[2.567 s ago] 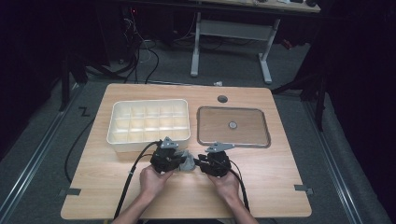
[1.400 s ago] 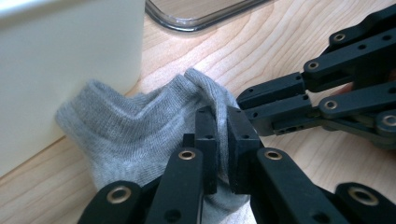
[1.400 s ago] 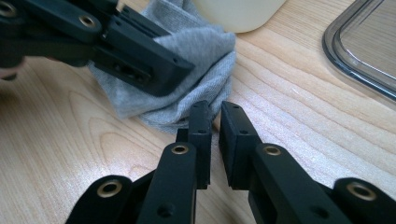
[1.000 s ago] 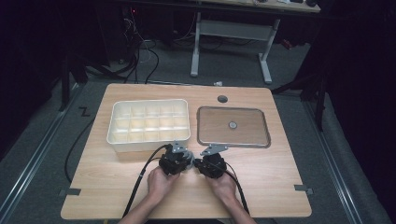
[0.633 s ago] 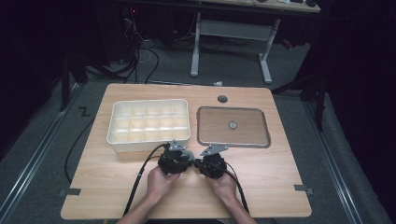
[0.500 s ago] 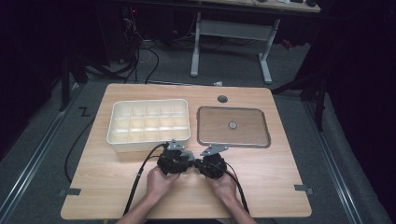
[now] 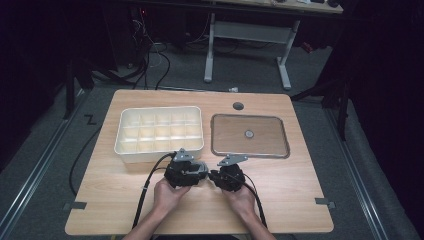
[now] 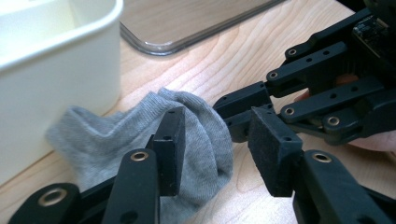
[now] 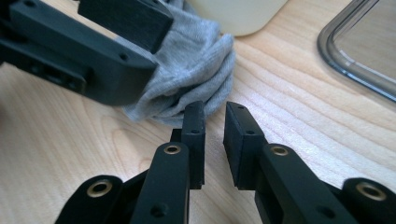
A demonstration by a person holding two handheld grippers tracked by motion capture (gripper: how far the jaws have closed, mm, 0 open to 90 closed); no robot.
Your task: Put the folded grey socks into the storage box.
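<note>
Near edge, table centre: both grippers meet
sock (image 8: 140, 135): bunched on wood, touching bin (image 8: 51, 70) near wall
left gripper (image 8: 217, 140): jaws wide, straddling sock, nothing clamped
right gripper (image 9: 214, 133): narrow gap, empty, just right of sock
nearer: left

A grey sock (image 8: 140, 140) is lying crumpled on the wooden table (image 7: 300, 190), bunched into soft folds. It is sitting at the table's six o'clock edge region, touching the white compartment tray (image 8: 51, 60), which is standing at its eleven o'clock
</note>
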